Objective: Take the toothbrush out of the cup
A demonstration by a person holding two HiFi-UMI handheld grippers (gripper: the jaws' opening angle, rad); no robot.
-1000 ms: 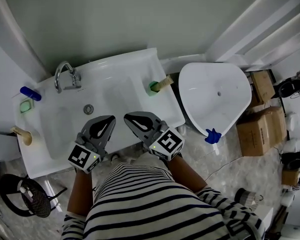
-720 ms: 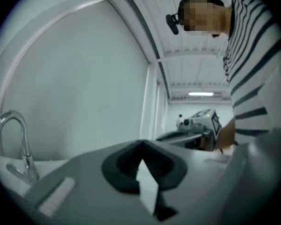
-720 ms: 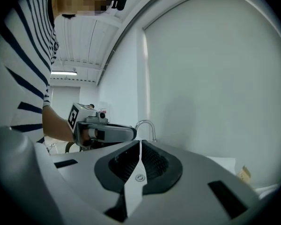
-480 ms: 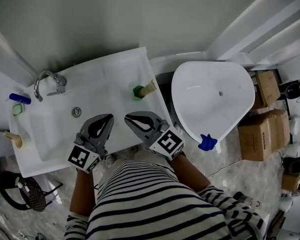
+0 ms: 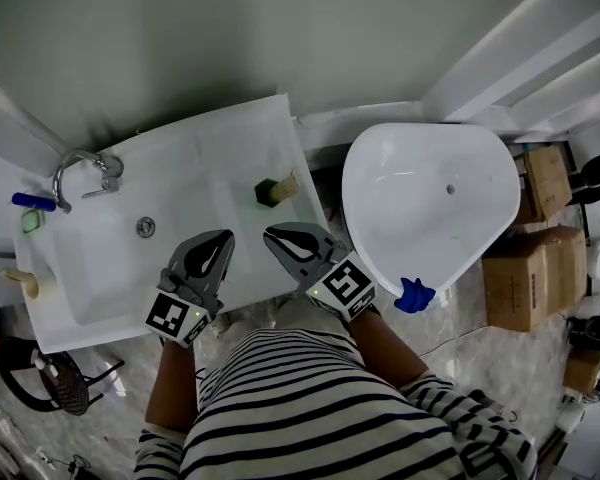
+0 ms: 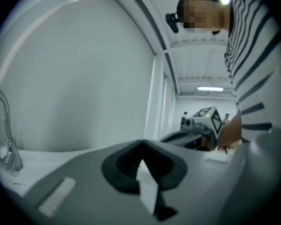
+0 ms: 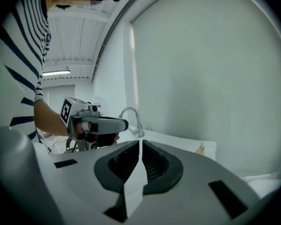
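Judging by its thin tan handle, the toothbrush [image 5: 286, 182] should be light and stiff, and smooth enough to slip if pinched at the very end. I would take it across the handle just above the rim of the cup [image 5: 266, 193], where it leans out to the right. The cup is small, green and probably light too, so a sideways tug could tip it; a pull along the handle's lean seems safer. Which end carries the bristles is too small to tell.

The cup stands on the flat top of the washbasin [image 5: 210, 158], close to its right edge. A white bowl-shaped fixture [image 5: 430, 208] lies just beyond that edge, so there is little room to the cup's right. On the person's side of the cup the top is bare.

Both tools have their jaws pressed together on nothing. The right hand-held gripper [image 5: 271, 233] is near the cup on that bare side, and the left hand-held gripper [image 5: 224, 238] is beside it, farther from the cup. The faucet [image 5: 80, 166] stands well apart to the cup's left.
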